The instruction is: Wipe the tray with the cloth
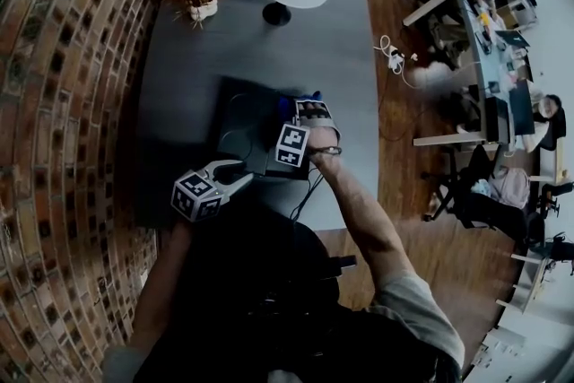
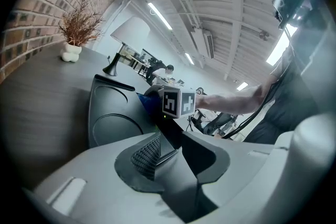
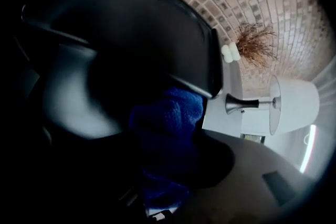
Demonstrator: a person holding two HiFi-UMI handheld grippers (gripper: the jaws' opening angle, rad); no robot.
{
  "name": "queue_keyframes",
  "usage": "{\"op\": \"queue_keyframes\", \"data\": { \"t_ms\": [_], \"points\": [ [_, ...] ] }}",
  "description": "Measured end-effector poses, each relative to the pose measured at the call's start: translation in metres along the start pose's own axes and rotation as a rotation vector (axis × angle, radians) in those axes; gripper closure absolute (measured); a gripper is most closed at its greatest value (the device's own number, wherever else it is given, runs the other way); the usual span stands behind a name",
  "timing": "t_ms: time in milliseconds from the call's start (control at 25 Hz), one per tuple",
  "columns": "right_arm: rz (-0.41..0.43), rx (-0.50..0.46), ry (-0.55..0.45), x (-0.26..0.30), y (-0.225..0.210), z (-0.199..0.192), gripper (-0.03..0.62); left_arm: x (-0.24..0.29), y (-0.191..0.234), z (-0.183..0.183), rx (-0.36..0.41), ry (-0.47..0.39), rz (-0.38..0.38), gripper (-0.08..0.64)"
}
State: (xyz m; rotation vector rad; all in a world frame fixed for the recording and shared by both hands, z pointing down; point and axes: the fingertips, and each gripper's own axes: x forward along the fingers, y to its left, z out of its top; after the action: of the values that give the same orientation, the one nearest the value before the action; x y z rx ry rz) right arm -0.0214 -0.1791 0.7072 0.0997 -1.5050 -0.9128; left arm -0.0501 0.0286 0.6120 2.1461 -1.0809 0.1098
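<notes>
Head view: bench is running beside brick wall at nine o'clock — left gripper is pinching tray, fingers shut; right gripper is clamping cloth.

nubby cloth, matt plastic tray

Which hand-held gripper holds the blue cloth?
The right hand-held gripper, blue cloth between its jaws on the tray; the left hand-held gripper clamps the tray's near rim.

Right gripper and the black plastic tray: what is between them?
A blue terry cloth, clamped in the right gripper's jaws, lies between them and the black plastic tray. The right gripper view shows it.
</notes>
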Motion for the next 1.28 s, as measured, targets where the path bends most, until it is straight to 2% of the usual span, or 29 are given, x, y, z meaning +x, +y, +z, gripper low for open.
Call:
{"op": "queue_keyframes", "data": {
  "t_ms": [80, 160, 240, 360, 440, 480, 560, 680, 760, 840, 920, 960, 1040, 1120, 1200, 1280],
  "points": [
    [0.017, 0.020, 0.008, 0.001, 0.004, -0.003, 0.393, 0.000, 0.000, 0.001, 0.000, -0.002, -0.002, 0.449],
    [0.087, -0.001, 0.001, 0.000, 0.011, -0.002, 0.401, 0.000, 0.002, 0.001, -0.001, -0.007, -0.002, 0.451],
    [0.217, -0.090, -0.028, -0.011, 0.029, 0.003, 0.402, -0.001, 0.003, 0.001, -0.004, -0.012, -0.002, 0.451],
    [0.434, -0.235, -0.106, -0.047, 0.078, 0.011, 0.397, -0.002, 0.003, 0.000, -0.008, -0.009, -0.006, 0.451],
    [0.580, -0.255, -0.171, -0.076, 0.115, 0.017, 0.397, -0.002, 0.003, 0.000, -0.010, -0.010, -0.006, 0.451],
    [0.649, -0.230, -0.207, -0.088, 0.130, 0.022, 0.396, -0.002, 0.003, 0.000, -0.011, -0.011, -0.004, 0.451],
    [0.744, -0.113, -0.277, -0.101, 0.146, 0.034, 0.399, -0.003, 0.006, -0.001, -0.013, -0.014, -0.003, 0.451],
    [0.797, 0.172, -0.402, -0.112, 0.138, 0.040, 0.397, -0.004, 0.009, -0.004, -0.018, -0.014, -0.006, 0.451],
    [0.764, 0.407, -0.538, -0.123, 0.114, 0.034, 0.396, -0.003, 0.009, -0.007, -0.025, -0.015, -0.004, 0.451],
    [0.678, 0.663, -0.679, -0.141, 0.080, 0.015, 0.393, -0.002, 0.008, -0.006, -0.033, -0.016, -0.004, 0.451],
    [0.563, 0.916, -0.762, -0.159, 0.049, -0.027, 0.391, -0.002, 0.006, -0.004, -0.036, -0.016, -0.007, 0.451],
    [0.499, 1.028, -0.762, -0.166, 0.040, -0.056, 0.388, -0.002, 0.006, -0.003, -0.038, -0.017, -0.008, 0.451],
    [0.364, 1.204, -0.685, -0.174, 0.034, -0.119, 0.383, -0.002, 0.006, -0.002, -0.046, -0.020, -0.010, 0.451],
    [0.252, 1.311, -0.532, -0.175, 0.047, -0.176, 0.382, -0.003, 0.006, 0.001, -0.058, -0.026, -0.014, 0.451],
    [0.194, 1.342, -0.344, -0.165, 0.078, -0.213, 0.380, -0.005, 0.006, 0.003, -0.070, -0.034, -0.019, 0.451],
    [0.207, 1.269, -0.142, -0.146, 0.126, -0.226, 0.377, -0.006, 0.006, 0.004, -0.081, -0.040, -0.020, 0.451]
  ]
}}
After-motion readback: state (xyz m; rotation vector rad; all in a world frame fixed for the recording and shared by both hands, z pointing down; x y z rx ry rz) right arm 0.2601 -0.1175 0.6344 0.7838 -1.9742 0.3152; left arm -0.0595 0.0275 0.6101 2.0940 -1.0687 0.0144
